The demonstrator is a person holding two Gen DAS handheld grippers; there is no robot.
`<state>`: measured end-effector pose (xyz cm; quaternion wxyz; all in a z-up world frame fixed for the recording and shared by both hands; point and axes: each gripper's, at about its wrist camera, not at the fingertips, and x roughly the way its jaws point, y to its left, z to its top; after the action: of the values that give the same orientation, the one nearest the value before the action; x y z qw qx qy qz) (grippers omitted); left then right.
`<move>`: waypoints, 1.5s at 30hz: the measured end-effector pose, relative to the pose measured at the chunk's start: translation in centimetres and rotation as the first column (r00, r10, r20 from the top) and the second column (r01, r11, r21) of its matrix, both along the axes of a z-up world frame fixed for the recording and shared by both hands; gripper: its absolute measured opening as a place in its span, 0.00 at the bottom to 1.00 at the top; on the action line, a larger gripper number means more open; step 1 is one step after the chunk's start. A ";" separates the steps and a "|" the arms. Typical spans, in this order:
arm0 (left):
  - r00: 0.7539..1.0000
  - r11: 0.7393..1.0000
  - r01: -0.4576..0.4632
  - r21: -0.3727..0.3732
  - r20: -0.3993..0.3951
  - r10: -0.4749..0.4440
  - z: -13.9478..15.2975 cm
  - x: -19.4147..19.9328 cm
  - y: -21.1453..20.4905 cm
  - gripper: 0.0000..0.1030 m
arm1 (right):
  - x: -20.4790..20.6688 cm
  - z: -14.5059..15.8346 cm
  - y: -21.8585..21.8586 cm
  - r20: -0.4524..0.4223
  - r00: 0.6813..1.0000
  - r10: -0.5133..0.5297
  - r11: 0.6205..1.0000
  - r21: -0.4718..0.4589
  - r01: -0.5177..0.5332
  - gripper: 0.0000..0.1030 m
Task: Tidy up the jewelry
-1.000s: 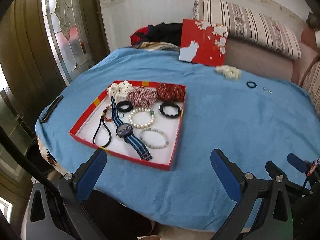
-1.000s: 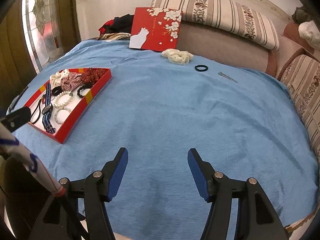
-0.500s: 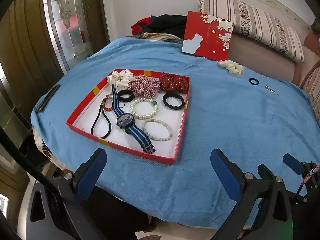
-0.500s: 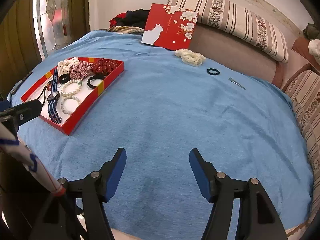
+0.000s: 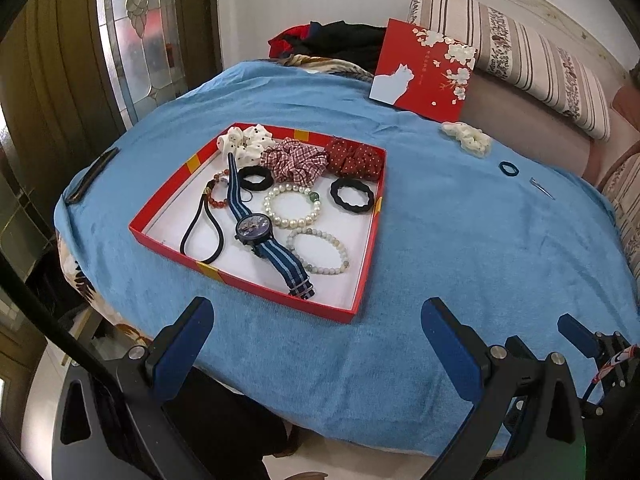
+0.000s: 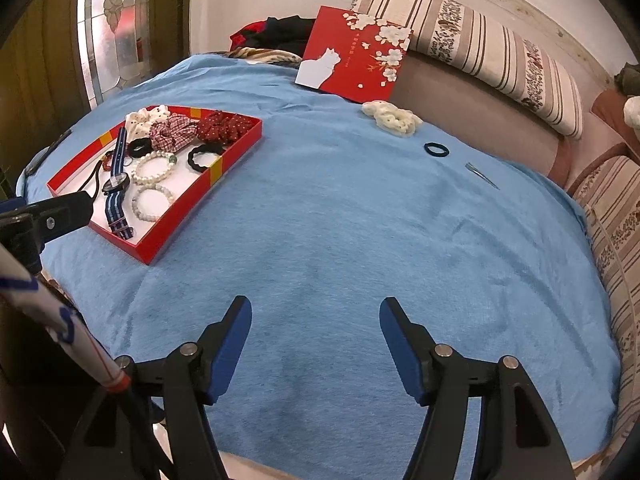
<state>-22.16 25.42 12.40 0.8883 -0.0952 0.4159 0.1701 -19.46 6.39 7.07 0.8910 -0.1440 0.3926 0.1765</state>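
A red tray (image 5: 362,276) (image 6: 236,152) on the blue cloth holds a striped-strap watch (image 5: 256,232), a pearl bracelet (image 5: 292,208), a pale bead bracelet (image 5: 320,250), black hair ties and several scrunchies. A cream scrunchie (image 5: 466,138) (image 6: 392,118), a dark hair tie (image 5: 508,168) (image 6: 437,149) and a metal clip (image 5: 542,188) (image 6: 482,171) lie loose at the far right. My left gripper (image 5: 316,322) is open and empty near the tray's front edge. My right gripper (image 6: 316,320) is open and empty over bare cloth.
A red lid with a white cat (image 5: 424,66) (image 6: 354,54) leans at the back against a striped sofa (image 6: 500,56). Dark clothes (image 5: 332,42) lie behind. A black flat object (image 5: 92,176) sits at the left table edge. A glass door (image 5: 136,40) stands left.
Both grippers have moved forward and higher over the table, so the tray and loose items appear nearer. Both stay open and empty. Nothing on the table has moved.
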 end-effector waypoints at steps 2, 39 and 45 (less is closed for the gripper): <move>1.000 1.000 -0.003 -0.005 -0.002 0.003 -0.1 -0.1 0.2 1.00 | -0.1 0.1 0.2 0.003 1.000 0.005 1.000 -0.003 -0.005 0.68; 0.988 0.983 -0.150 -0.105 -0.048 0.146 -1.4 -0.5 6.1 1.00 | 0.4 1.4 5.7 0.026 0.992 0.127 0.991 -0.034 -0.126 0.71; 0.987 0.982 -0.157 -0.102 -0.053 0.153 -1.5 -0.6 6.0 1.00 | 0.9 1.4 5.3 0.015 0.994 0.106 0.994 -0.023 -0.105 0.72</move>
<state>-22.74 31.37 10.93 0.8566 -0.1705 0.4353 0.2185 -18.51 11.68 8.43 0.8820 -0.1760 0.3790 0.2178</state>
